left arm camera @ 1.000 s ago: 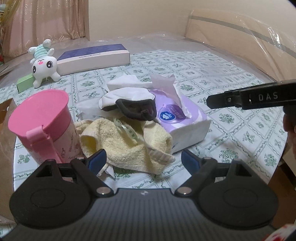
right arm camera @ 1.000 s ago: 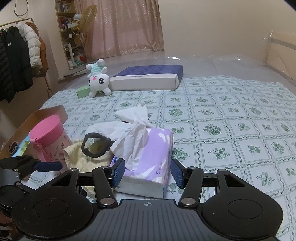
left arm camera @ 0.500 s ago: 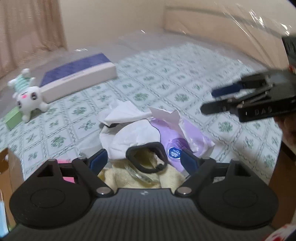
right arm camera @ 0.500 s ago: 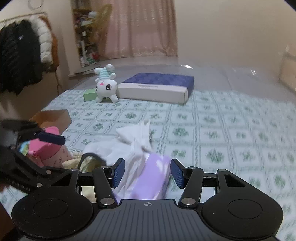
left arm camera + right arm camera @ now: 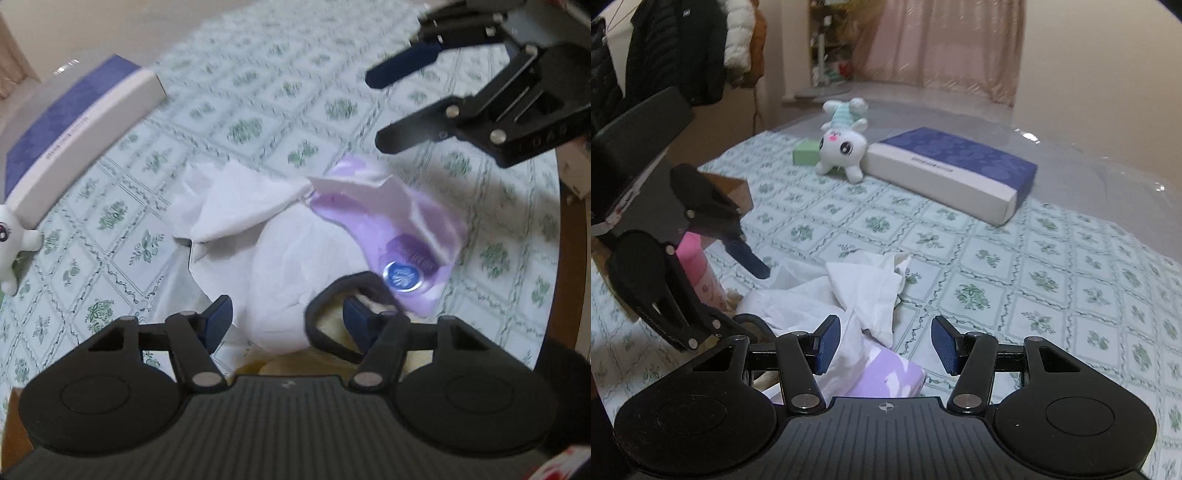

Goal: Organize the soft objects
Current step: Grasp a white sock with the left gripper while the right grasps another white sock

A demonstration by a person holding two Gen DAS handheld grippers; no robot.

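Note:
A purple tissue pack (image 5: 413,243) lies on the green-patterned cloth with white tissue (image 5: 236,206) pulled out of it. A white sock with a dark cuff (image 5: 295,273) lies beside it, over a yellow towel (image 5: 332,328). My left gripper (image 5: 286,319) is open, low over the sock, one finger on each side of it. My right gripper (image 5: 886,345) is open above the tissue pack (image 5: 886,376) and the tissue (image 5: 864,291). The right gripper also shows in the left wrist view (image 5: 384,107), open. The left gripper shows at the left of the right wrist view (image 5: 746,254).
A white plush toy (image 5: 842,144) and a green block (image 5: 807,153) lie at the far side beside a long blue and white box (image 5: 953,170). A pink cup (image 5: 700,266) and a cardboard box (image 5: 735,188) stand at the left. The table edge (image 5: 565,258) is at the right.
Both grippers have moved forward and down over the pile. The left now straddles the sock; the right has swung above the tissue pack. Both stay open.

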